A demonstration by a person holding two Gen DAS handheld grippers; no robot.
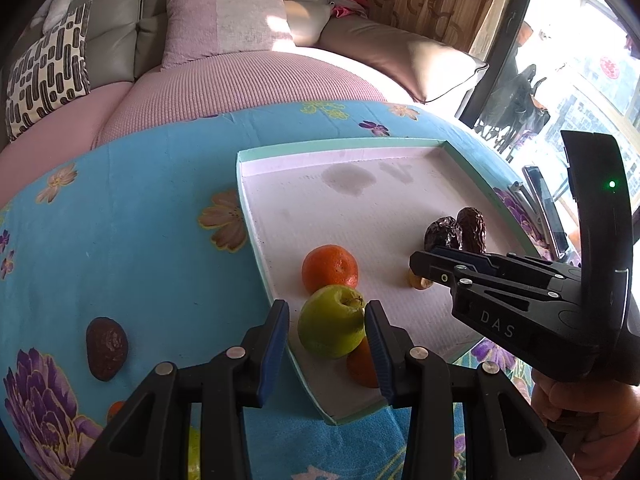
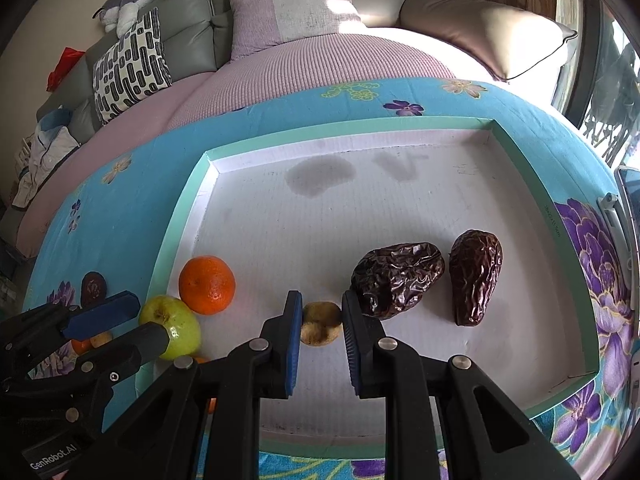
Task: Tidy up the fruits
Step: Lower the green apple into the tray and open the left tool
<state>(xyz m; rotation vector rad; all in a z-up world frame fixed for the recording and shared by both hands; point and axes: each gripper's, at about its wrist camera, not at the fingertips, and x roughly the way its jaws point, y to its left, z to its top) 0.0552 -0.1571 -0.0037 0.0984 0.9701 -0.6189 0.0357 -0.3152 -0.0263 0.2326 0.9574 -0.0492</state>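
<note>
We take the shallow tray [image 2: 180, 216], white inside with a mint-green rim, as our landmark. Inside it, against its left wall, sit a green apple [image 1: 331, 320] and an orange [image 1: 329, 269]; a second orange [image 1: 360, 364] shows half hidden just behind the apple toward its near edge. Toward the tray's right side lie two wrinkled dark dates [image 2: 398, 278], side by side and close to touching. Between the dates and the apple rests a small yellowish-brown fruit [image 2: 320, 323], too small for us to name.

The left tongs [image 1: 326, 350] stand open, their blue pads either side of the apple but clear of it; they hold nothing. The right tongs [image 2: 320, 350] are likewise parted, framing the small yellowish fruit without gripping it; the right-hand pad lies close to the nearer date.

Outside the tray, to its left on the blue floral cloth [image 1: 160, 216] that covers the tabletop, a third date [image 1: 106, 349] lies alone. A further orange [image 2: 81, 346] and a pale fruit beside it also appear left of the tray, partly hidden by the tongs.

We judge the sorting well advanced: six fruits are in the tray, grouped loosely by kind, while at least three remain on the cloth to be brought in.
</note>
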